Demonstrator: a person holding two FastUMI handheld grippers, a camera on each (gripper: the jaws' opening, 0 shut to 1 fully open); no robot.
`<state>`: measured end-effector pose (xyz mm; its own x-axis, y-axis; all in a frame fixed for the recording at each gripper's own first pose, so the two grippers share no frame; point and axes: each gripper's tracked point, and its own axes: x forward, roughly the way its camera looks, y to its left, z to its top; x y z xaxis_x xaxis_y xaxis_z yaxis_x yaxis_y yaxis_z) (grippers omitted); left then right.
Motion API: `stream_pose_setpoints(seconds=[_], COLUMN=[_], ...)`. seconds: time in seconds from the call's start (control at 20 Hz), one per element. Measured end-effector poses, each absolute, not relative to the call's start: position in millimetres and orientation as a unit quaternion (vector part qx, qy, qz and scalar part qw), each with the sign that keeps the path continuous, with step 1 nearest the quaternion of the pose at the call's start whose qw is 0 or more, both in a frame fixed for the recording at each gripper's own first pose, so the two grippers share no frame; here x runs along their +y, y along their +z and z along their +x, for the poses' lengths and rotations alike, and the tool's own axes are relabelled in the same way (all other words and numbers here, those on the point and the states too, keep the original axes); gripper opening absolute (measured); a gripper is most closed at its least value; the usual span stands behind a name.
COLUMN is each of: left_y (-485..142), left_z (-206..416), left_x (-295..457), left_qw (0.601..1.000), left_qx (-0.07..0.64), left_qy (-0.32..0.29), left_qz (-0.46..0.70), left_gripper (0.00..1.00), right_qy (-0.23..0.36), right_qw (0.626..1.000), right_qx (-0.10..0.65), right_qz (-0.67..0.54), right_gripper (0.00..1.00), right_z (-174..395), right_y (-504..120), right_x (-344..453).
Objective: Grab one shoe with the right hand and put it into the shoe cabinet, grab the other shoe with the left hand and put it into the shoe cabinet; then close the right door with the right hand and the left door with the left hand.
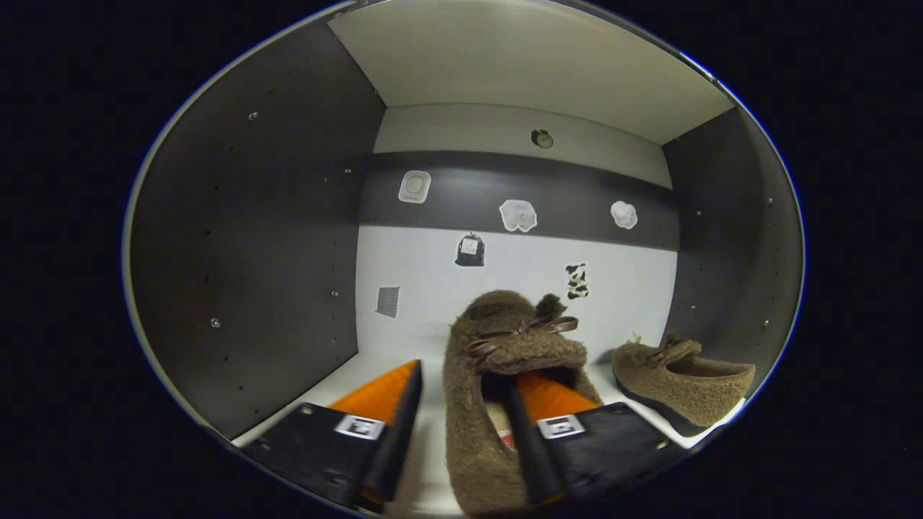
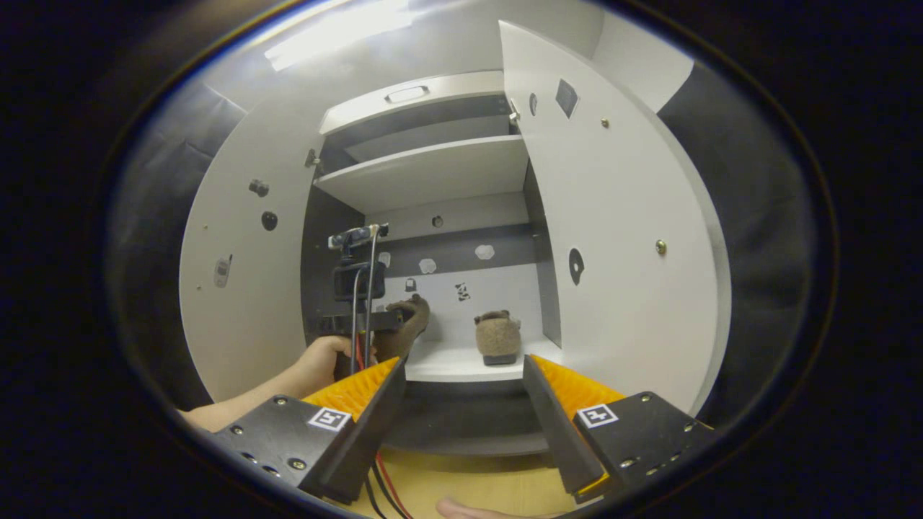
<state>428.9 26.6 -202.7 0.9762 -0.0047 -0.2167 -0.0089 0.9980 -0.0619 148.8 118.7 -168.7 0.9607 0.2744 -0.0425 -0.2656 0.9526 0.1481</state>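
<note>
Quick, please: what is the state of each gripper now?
Left gripper: open, fingers astride one side wall of a brown shoe.
Right gripper: open, holding nothing.

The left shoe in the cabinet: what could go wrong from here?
1. The left gripper has one finger inside the left shoe, so pulling back might drag it off the shelf.
2. Both doors are open; the left door may hit the arm if it is swung early.
</note>
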Motion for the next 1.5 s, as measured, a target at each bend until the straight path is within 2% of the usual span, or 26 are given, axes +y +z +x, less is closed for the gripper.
stream_pose_setpoints(seconds=[0.1, 0.25, 0.4, 0.55, 0.65, 0.7, 0.75, 1.0, 1.1, 1.35, 1.5], left_y=[-196, -191, -183, -153, -157, -155, -148, -121, -108, -87, -63], left_z=[424, 413, 390, 373, 357, 347, 337, 255, 216, 118, 72], left_x=[33, 37, 42, 31, 31, 31, 24, 26, 32, 54, 65], left_qw=[0.995, 0.995, 0.995, 0.998, 0.995, 0.995, 0.995, 0.997, 0.998, 0.998, 0.999], left_qx=[0.097, 0.098, 0.101, 0.06, 0.091, 0.094, 0.087, 0.072, 0.059, 0.064, 0.044], left_qy=[-0.011, -0.014, -0.005, -0.028, -0.018, -0.012, -0.017, -0.011, -0.008, -0.012, -0.01], left_qz=[-0.016, -0.004, -0.004, 0.012, 0.035, 0.041, 0.038, 0.004, -0.003, -0.006, 0.001], left_gripper=[0.9, 0.97, 0.97, 0.96, 0.96, 0.99, 0.96, 0.95, 0.95, 0.95, 0.96], right_qy=[0.131, 0.124, 0.116, 0.111, 0.105, 0.101, 0.097, 0.083, 0.079, 0.088, 0.054], right_qw=[0.989, 0.99, 0.991, 0.992, 0.993, 0.993, 0.994, 0.995, 0.996, 0.995, 0.998], right_qx=[0.025, 0.017, 0.017, 0.013, 0.011, 0.009, 0.01, 0.009, 0.011, 0.018, 0.027], right_qz=[0.067, 0.064, 0.057, 0.056, 0.055, 0.054, 0.052, 0.045, 0.047, 0.036, 0.009], right_gripper=[0.98, 0.96, 0.96, 0.96, 0.96, 0.96, 0.96, 0.98, 0.96, 0.98, 0.97], right_z=[138, 121, 103, 83, 72, 68, 64, 38, 30, 18, 26], right_y=[-165, -161, -162, -161, -161, -162, -163, -171, -172, -157, -148], right_x=[117, 117, 116, 112, 107, 103, 100, 76, 67, 54, 20])
